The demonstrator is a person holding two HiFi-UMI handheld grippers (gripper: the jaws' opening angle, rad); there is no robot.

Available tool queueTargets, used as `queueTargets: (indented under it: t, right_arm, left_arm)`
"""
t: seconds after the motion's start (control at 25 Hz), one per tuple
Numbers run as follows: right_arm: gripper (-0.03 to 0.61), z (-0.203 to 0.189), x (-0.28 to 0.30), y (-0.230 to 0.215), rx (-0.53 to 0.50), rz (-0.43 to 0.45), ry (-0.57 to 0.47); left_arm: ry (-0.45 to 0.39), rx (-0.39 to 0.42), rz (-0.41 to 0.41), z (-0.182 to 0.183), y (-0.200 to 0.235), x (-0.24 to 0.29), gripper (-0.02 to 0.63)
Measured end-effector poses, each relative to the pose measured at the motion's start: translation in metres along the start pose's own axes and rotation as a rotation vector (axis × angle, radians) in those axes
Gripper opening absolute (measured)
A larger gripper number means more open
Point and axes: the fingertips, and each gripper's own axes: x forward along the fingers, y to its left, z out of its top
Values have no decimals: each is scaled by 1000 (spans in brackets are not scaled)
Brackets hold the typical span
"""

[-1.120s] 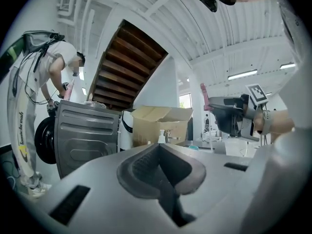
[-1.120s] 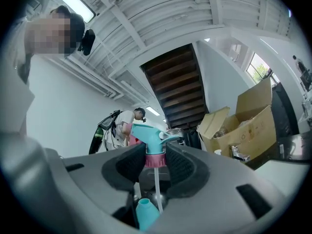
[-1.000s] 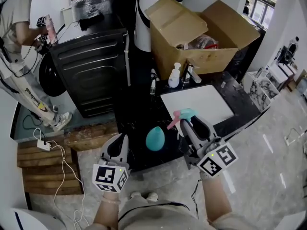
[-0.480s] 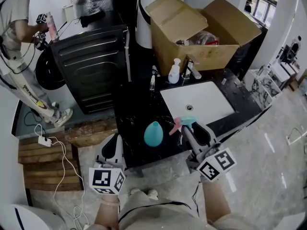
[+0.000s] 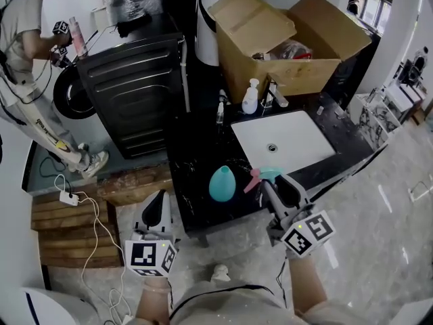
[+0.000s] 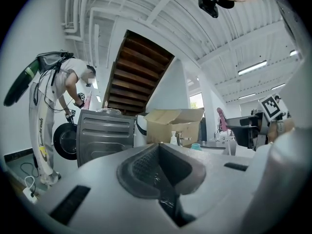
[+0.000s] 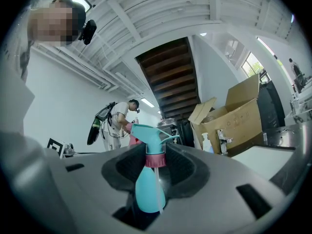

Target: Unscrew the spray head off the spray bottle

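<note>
A teal egg-shaped bottle stands on the black counter near its front edge, with no spray head on it. My right gripper is just right of it, shut on the teal spray head with the pink trigger. In the right gripper view the spray head stands upright between the jaws of the right gripper. A thin white tube hangs below its pink collar, in front of a teal shape that I cannot identify. My left gripper hangs left of the counter's front corner, shut and empty. The left gripper shows its pads pressed together.
A white sink lies right of the bottle, with a faucet and a soap bottle behind it. An open cardboard box stands at the back and a black appliance on the left. Another person works at far left.
My right gripper has sunk lower with the spray head, staying beside the bottle. My left gripper has drawn a little away from the counter's edge. The bottle has not moved.
</note>
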Motion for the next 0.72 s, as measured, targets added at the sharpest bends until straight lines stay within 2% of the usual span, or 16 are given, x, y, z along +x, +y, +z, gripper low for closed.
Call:
queueTargets:
  t: [0.72]
  right_arm:
    - [135,-18,-51,48,22,-23,28]
  left_arm:
    - [20,5,39,0,1,-80,5]
